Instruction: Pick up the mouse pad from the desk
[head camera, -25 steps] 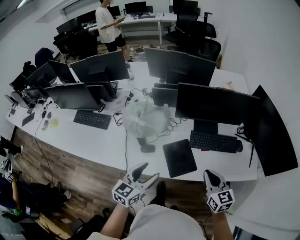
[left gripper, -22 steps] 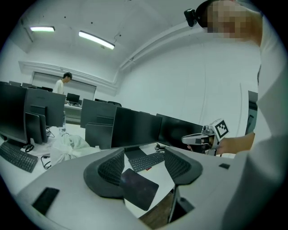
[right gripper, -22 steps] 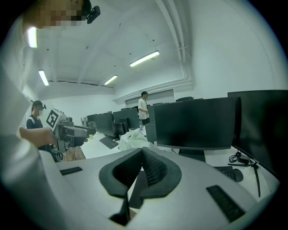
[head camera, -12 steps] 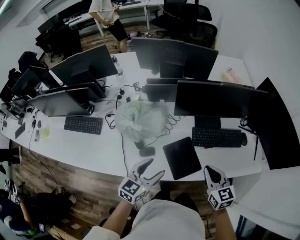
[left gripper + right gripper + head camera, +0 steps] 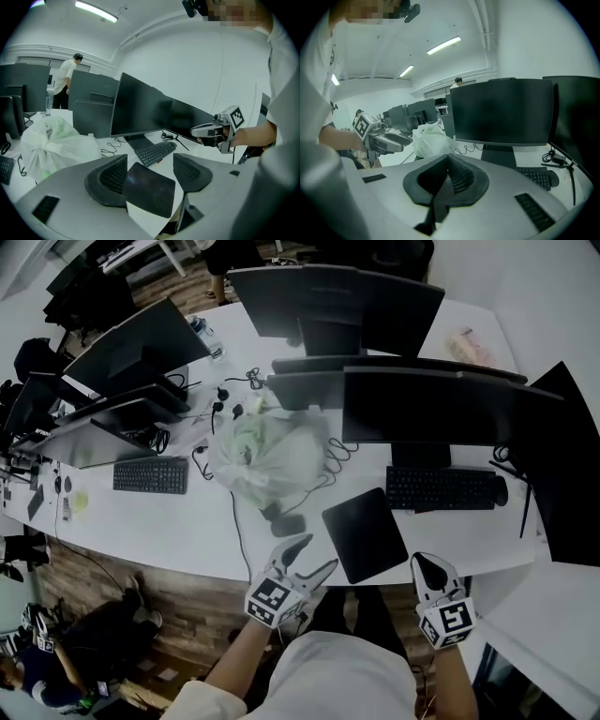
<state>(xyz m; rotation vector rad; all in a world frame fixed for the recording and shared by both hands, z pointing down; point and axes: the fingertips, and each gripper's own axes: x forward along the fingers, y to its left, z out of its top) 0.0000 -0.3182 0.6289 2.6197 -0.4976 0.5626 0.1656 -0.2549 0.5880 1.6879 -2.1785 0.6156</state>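
While the left gripper [image 5: 311, 557] hangs off the counter's [image 5: 187, 531] front edge, just left of the pad [image 5: 364, 533], its jaws stand spread and have just been opening. Nothing is pinched; the pad only shows beyond the gap. Pad: black, flat on the counter, bag [image 5: 262, 451] behind it to the left, keyboard [image 5: 441, 488] behind it to the right, near corner close to the front edge. Right gripper [image 5: 427, 570]: jaws pressed together, empty, off the edge to the right of the pad. Judgement: pad looks thin, light and floppy, probably grippy underneath. Lying flat it offers no lip, so the near corner by the counter front seems the best hold, one jaw under and one over; expect sag once lifted. Views: head view alone gives the pad's whole outline and both grippers apart from it. Left gripper view lines the jaw gap on the pad and shows the right gripper. Right gripper view misses the pad, showing closed jaws, bag and monitor [image 5: 501, 112].
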